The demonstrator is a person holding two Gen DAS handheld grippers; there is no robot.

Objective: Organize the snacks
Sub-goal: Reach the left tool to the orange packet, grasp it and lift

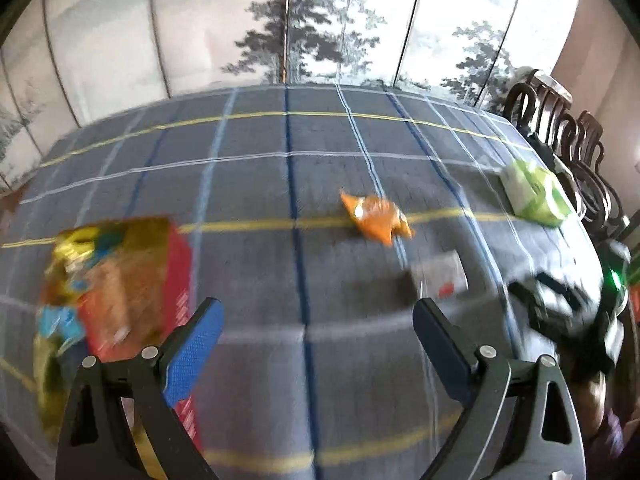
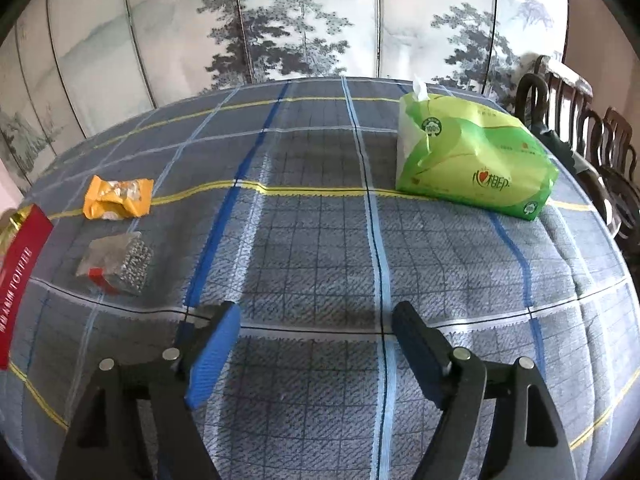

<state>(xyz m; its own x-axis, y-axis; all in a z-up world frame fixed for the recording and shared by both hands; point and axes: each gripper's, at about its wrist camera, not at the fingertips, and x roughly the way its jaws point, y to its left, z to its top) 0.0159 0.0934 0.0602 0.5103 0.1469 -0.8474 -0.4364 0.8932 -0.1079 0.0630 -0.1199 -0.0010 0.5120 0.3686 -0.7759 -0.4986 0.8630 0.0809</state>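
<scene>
The whole left wrist view is smeared: the red box (image 1: pixel 136 280) shows only colour, its print unreadable, and the other gripper (image 1: pixel 576 312) at the right edge is a dark blur. In the right view, the frame's left edge cuts the red box (image 2: pixel 20 280).

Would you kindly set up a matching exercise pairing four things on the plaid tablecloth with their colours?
Things:
1. tissue pack
2. crumpled snack packet
3. small snack packet
4. box

Colours:
A. red
B. silver-grey with a red patch
C. green
D. orange-yellow

Pairs: 1-C, 2-D, 3-B, 4-A
</scene>
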